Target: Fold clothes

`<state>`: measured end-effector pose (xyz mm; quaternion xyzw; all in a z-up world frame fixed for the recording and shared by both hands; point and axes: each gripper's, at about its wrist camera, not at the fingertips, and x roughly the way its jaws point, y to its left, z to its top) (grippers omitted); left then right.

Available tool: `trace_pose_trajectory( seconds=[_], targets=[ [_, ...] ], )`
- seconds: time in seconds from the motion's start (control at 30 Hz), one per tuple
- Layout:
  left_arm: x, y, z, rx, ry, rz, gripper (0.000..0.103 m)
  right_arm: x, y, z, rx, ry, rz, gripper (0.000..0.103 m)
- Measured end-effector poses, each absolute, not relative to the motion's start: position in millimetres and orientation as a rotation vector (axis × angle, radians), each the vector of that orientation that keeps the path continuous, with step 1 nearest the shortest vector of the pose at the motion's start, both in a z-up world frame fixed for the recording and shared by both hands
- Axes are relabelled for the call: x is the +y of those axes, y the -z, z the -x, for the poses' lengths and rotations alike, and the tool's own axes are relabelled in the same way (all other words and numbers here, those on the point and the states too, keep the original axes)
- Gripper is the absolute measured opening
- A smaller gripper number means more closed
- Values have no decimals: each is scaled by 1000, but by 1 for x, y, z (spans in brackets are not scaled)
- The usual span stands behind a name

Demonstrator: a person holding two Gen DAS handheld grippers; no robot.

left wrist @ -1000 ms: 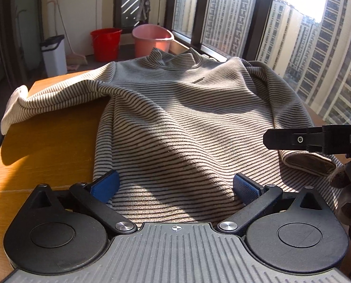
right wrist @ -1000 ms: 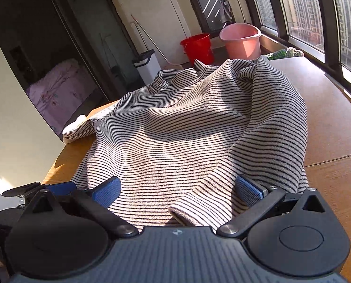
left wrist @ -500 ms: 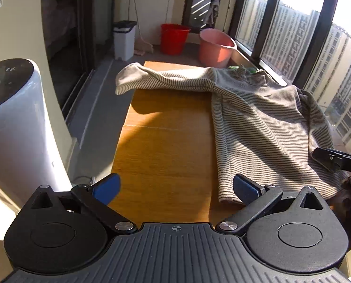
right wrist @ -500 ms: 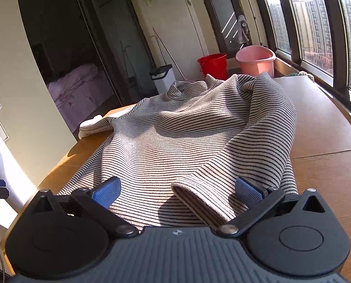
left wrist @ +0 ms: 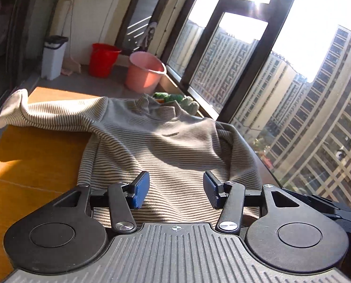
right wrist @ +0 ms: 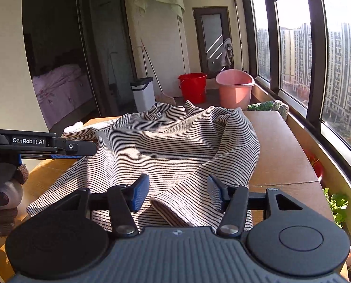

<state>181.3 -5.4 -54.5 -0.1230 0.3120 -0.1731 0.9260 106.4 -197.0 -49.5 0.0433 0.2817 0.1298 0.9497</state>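
Observation:
A striped long-sleeved sweater (left wrist: 156,146) lies spread on the wooden table (left wrist: 31,155), collar at the far end. One sleeve stretches out to the far left; the other sleeve is folded over the body, its cuff (right wrist: 173,212) near me. My left gripper (left wrist: 175,191) is open and empty above the sweater's hem. My right gripper (right wrist: 175,192) is open and empty just above the folded cuff. The left gripper also shows in the right wrist view (right wrist: 57,151), at the left.
A red bucket (left wrist: 103,60), a pink bucket (left wrist: 144,73) and a white bin (left wrist: 54,56) stand on the floor beyond the table. A green knitted item (left wrist: 175,100) lies by the collar. Windows (left wrist: 293,94) run along the right.
The left gripper swung left to the table's side, then back over the sweater's hem. Both grippers' fingers have narrowed somewhat but stay open. The right gripper rose a little.

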Motion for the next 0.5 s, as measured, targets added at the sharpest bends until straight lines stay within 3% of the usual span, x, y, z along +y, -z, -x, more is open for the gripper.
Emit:
trace_pose_trajectory(
  seconds=[0.07, 0.1, 0.17, 0.5],
  targets=[
    [-17, 69, -188, 619, 359, 213, 59, -195, 58, -111, 578, -278, -133, 96],
    [-19, 74, -190, 603, 364, 206, 70, -194, 61, -114, 577, -282, -167, 103],
    [-18, 82, -191, 595, 375, 191, 87, -194, 69, -124, 621, -306, -262, 103],
    [4, 102, -167, 696, 403, 146, 93, -203, 89, -126, 651, -340, -397, 103]
  ],
)
